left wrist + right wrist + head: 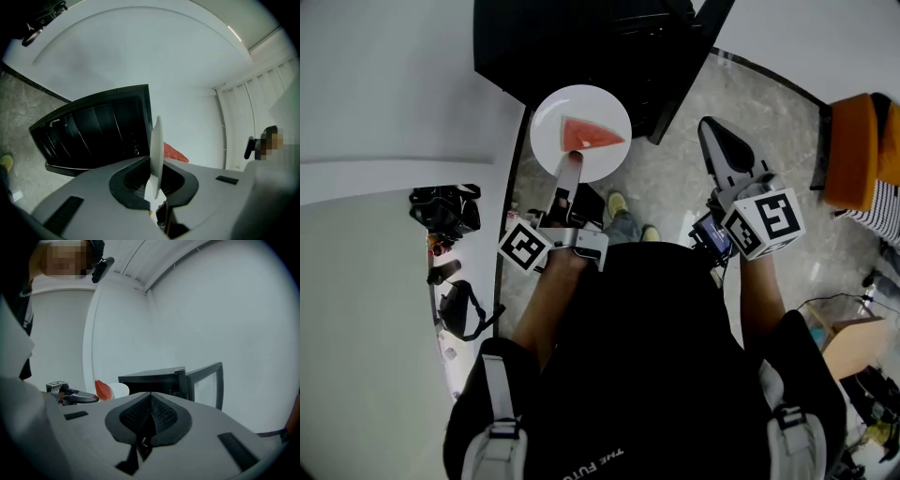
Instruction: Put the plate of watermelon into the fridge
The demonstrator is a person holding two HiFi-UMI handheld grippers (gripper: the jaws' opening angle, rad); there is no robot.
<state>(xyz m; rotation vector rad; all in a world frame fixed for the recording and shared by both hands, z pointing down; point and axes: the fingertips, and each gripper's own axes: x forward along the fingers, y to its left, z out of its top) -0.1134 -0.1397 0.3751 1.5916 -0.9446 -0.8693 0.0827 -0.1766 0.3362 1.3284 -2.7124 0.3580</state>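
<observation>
**Plate (553, 131) of watermelon (591, 137) held before the open fridge (581, 42)**

The plate is clamped by its rim between the closed jaws of the left gripper (570, 165) and is carried level just beyond that gripper's tips. The red watermelon lies on it, past the jaws. The black fridge is seen directly ahead of the left gripper, with its door (207, 386) swung open. The right gripper (712, 131) is held off to the side, its jaws pressed together with nothing between them.

Head view steeply down — gripper views share fridge (93, 131).
</observation>
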